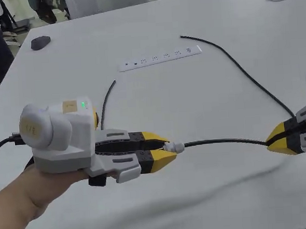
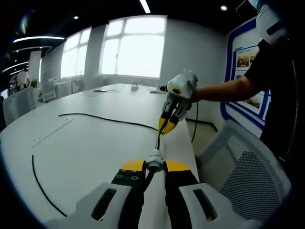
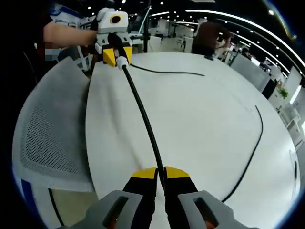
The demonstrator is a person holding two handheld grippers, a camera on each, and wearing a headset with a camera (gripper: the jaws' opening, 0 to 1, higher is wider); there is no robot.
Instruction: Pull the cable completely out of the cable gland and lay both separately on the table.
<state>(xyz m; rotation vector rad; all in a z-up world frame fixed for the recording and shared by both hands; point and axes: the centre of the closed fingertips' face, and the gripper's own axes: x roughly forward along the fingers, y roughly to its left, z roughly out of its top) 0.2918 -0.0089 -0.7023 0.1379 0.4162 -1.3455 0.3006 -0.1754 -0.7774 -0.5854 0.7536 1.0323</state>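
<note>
You are holding the left gripper (image 1: 164, 147) level above the bench (image 1: 194, 101) in your hand (image 1: 38, 189). Its jaws are clamped on the white gland (image 1: 177, 147), which is poking out just past the yellow tips. The black cable (image 1: 222, 141) is entering the gland's outer end, so the two are not yet apart. From there the cable is running taut and clear of the bench, straight across to the right gripper (image 1: 273, 139), whose jaws are pinched together on it. Past that gripper the rest of the cable is lying on the bench, curving away to a free end near the power strip (image 1: 160, 57). A second, thinner lead (image 1: 105, 104) is lying on the bench behind the left gripper, apart from everything else.

In the left gripper view the gland (image 2: 154, 160) is sitting between the tips, with the cable (image 2: 158, 138) rising to the right gripper (image 2: 167, 128). In the right gripper view your jaws (image 3: 160, 172) are gripping the cable (image 3: 143, 119), which is leading up to the gland (image 3: 122, 61) at the left gripper (image 3: 117, 53).
</note>
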